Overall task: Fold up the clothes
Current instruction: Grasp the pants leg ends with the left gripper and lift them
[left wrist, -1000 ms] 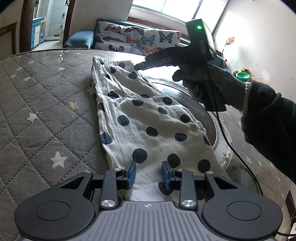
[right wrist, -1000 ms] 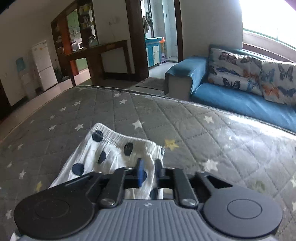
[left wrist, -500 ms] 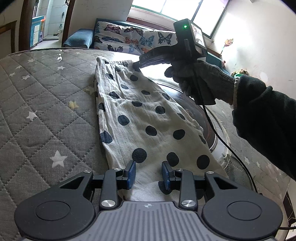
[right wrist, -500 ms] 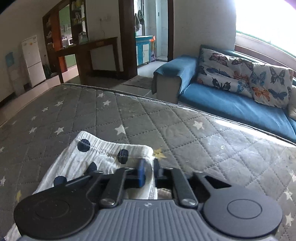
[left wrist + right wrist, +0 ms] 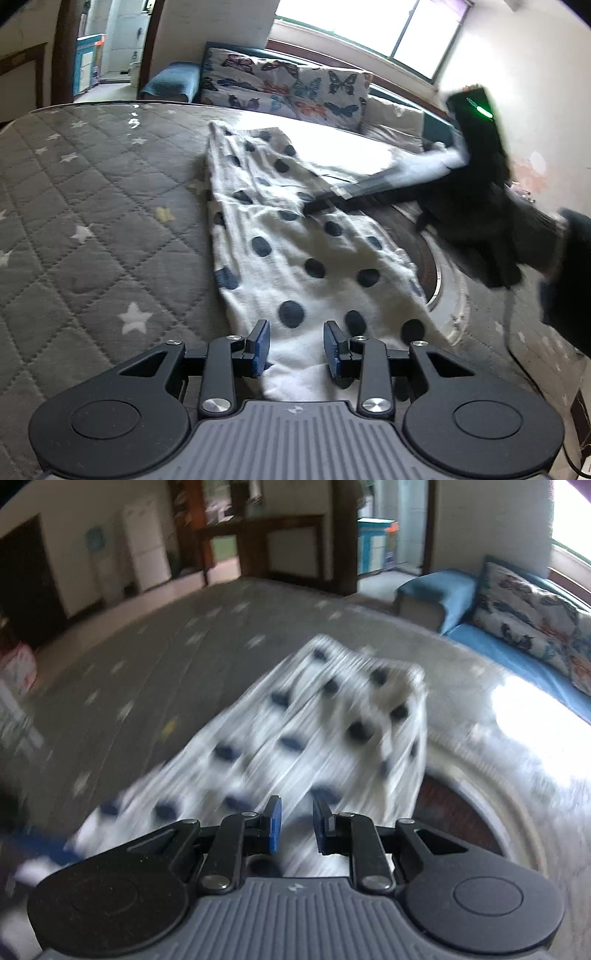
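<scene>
Your left tool (image 5: 295, 347) was spread over the near end of the spotted cloth (image 5: 295, 236), not pinching it. The cloth lay flat on the grey star quilt (image 5: 92, 221). Farther off, your right tool (image 5: 295, 823) was spread a little above it.

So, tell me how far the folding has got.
Done: the polka-dot garment lies spread lengthwise on the quilted cover. In hand: the left gripper sits at its near end, jaws apart; the right gripper is over its middle, blurred, grip unclear. Left: no clear fold yet.
</scene>
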Tool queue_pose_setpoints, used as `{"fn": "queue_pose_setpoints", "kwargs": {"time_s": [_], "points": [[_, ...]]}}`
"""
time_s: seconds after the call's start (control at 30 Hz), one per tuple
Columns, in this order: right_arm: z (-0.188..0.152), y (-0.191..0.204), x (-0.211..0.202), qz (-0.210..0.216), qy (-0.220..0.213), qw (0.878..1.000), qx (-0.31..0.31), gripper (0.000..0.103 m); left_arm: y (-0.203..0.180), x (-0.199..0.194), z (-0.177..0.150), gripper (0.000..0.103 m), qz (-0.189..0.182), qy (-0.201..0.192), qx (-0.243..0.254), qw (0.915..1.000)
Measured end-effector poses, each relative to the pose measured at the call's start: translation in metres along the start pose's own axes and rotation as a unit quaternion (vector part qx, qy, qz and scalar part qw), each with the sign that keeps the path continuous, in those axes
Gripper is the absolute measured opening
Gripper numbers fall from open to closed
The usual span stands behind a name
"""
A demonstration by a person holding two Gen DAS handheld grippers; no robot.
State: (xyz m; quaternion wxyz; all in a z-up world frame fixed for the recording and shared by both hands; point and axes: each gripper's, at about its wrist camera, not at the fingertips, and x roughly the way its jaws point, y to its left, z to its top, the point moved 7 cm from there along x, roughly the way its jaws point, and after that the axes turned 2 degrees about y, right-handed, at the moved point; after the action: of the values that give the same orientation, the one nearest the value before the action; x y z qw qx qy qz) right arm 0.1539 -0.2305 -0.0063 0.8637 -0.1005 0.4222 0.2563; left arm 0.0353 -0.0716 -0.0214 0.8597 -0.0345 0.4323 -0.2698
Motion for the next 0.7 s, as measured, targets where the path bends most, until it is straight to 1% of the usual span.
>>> {"fn": "queue_pose_setpoints", "kwargs": {"time_s": [0.1, 0.2, 0.27, 0.37, 0.47, 0.57, 0.67, 0.7], "points": [[-0.018, 0.026, -0.018, 0.008, 0.001, 1.0, -0.027, 0.018, 0.004, -0.005, -0.003, 0.036, 0.007, -0.002, -0.005, 1.0], [-0.034, 0.052, -0.037, 0.025, -0.002, 0.999, -0.045, 0.022, -0.001, -0.018, -0.004, 0.036, 0.005, -0.014, 0.001, 0.9999], [-0.045, 0.071, -0.048, 0.034, -0.006, 0.998, -0.06, 0.029, -0.006, -0.027, -0.006, 0.036, 0.002, -0.022, 0.011, 0.9997], [-0.058, 0.092, -0.061, 0.047, -0.008, 0.996, -0.072, 0.029, -0.015, -0.036, -0.013, 0.036, 0.0, -0.028, 0.029, 0.9992], [-0.073, 0.101, -0.065, 0.043, -0.004, 0.996, -0.082, 0.029, -0.017, -0.037, -0.023, 0.036, 0.01, -0.02, 0.041, 0.9989], [-0.087, 0.108, -0.07, 0.034, 0.0, 0.995, -0.09, 0.029, -0.016, -0.038, -0.031, 0.036, 0.018, -0.013, 0.04, 0.9989], [-0.091, 0.112, -0.082, 0.026, -0.013, 0.995, -0.091, 0.029, -0.016, -0.049, -0.033, 0.037, 0.014, -0.024, 0.025, 0.9993], [-0.09, 0.114, -0.086, 0.026, -0.019, 0.995, -0.089, 0.03, -0.017, -0.053, -0.034, 0.041, 0.011, -0.028, 0.02, 0.9993]]}}
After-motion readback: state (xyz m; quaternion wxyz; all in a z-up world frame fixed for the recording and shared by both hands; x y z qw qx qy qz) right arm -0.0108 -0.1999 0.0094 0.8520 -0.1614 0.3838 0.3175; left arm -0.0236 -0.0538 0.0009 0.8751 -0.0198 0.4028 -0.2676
